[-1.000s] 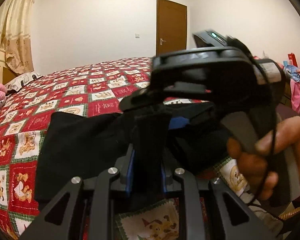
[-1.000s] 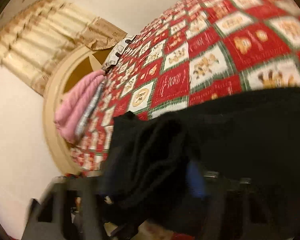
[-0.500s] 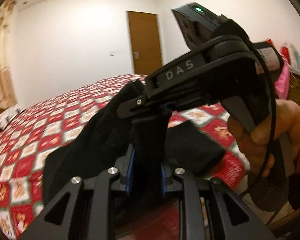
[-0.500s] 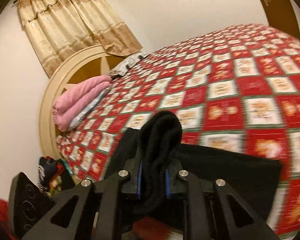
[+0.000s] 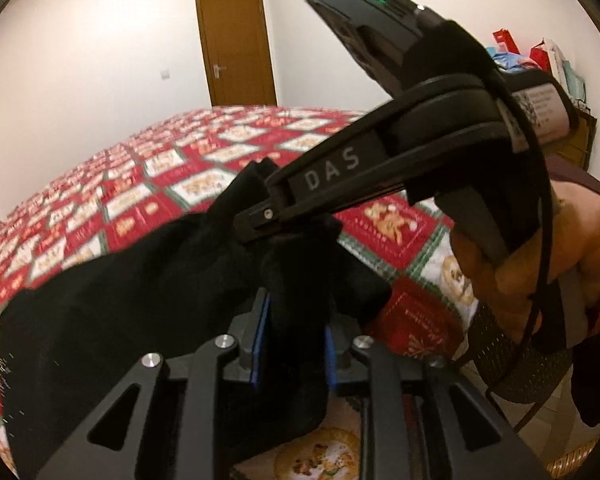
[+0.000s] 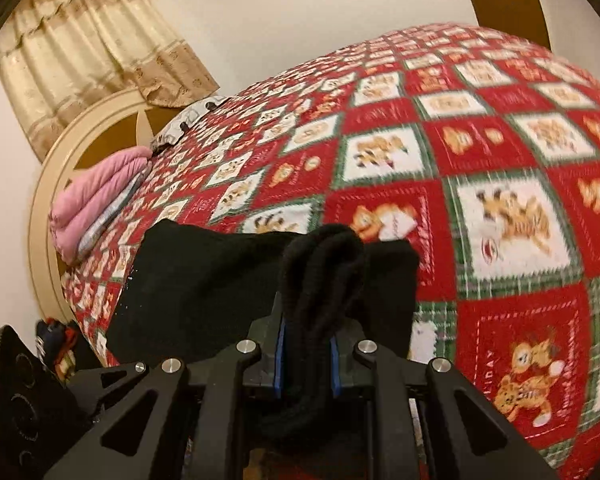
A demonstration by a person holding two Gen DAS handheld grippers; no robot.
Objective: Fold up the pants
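The black pants [image 5: 112,292] hang over the near edge of the bed, partly lifted. My left gripper [image 5: 294,332] is shut on a bunched fold of the pants. In the left wrist view my right gripper [image 5: 284,220] sits just above and in front, held by a hand [image 5: 540,248], also clamped in the black cloth. In the right wrist view my right gripper [image 6: 306,340] is shut on a thick ribbed fold of the pants [image 6: 204,276], likely the waistband. The two grippers hold the cloth close together.
The bed has a red, white and green checked cover [image 6: 480,168]. Folded pink bedding [image 6: 96,196] lies by the round headboard [image 6: 48,184]. A brown door [image 5: 236,44] is behind the bed. Clutter [image 5: 540,56] stands at the right wall.
Both grippers have lifted the pants off the cover and moved over the bed, still shut on the cloth. The right gripper has risen and tilted relative to the left.
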